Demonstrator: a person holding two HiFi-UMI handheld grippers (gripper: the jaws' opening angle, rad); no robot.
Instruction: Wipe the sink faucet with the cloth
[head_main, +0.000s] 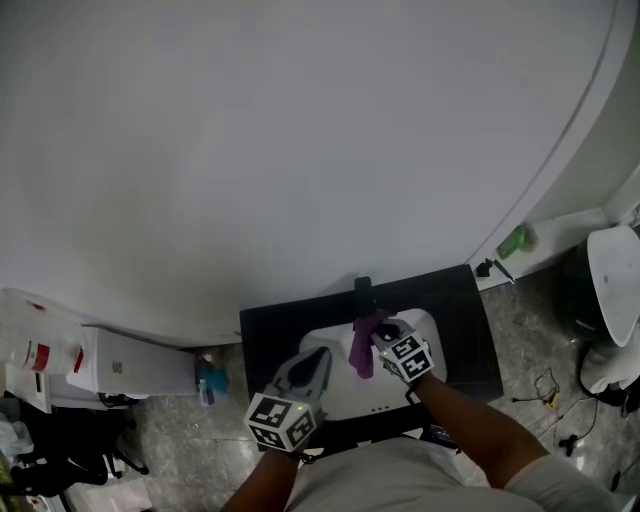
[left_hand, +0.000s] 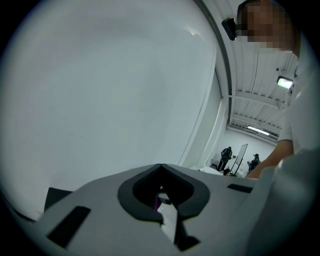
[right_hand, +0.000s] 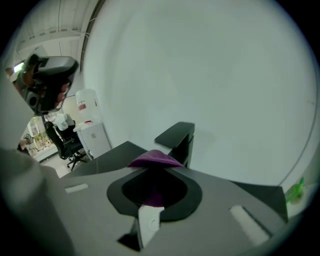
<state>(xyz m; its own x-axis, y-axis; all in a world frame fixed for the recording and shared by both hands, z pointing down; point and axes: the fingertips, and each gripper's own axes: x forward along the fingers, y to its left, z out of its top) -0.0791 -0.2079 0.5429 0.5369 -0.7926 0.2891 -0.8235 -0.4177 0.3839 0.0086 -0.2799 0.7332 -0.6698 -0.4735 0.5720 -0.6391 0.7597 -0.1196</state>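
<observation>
In the head view a black faucet (head_main: 363, 291) stands at the back of a white sink (head_main: 432, 332) set in a black counter (head_main: 462, 305). My right gripper (head_main: 384, 333) is shut on a purple cloth (head_main: 361, 347), which hangs over the basin just in front of the faucet. The right gripper view shows the cloth (right_hand: 154, 159) bunched at the tips of the right gripper (right_hand: 159, 171), with the faucet (right_hand: 179, 138) close behind it. My left gripper (head_main: 308, 368) hovers over the basin's left part, shut and holding nothing. In its own view the left gripper (left_hand: 161, 167) points at the bare wall.
A plain white wall rises behind the counter. A green bottle (head_main: 515, 241) sits on a white ledge at the right. A white cabinet (head_main: 130, 366) and a blue bottle (head_main: 212, 383) stand left of the counter. An office chair (right_hand: 66, 143) is further left.
</observation>
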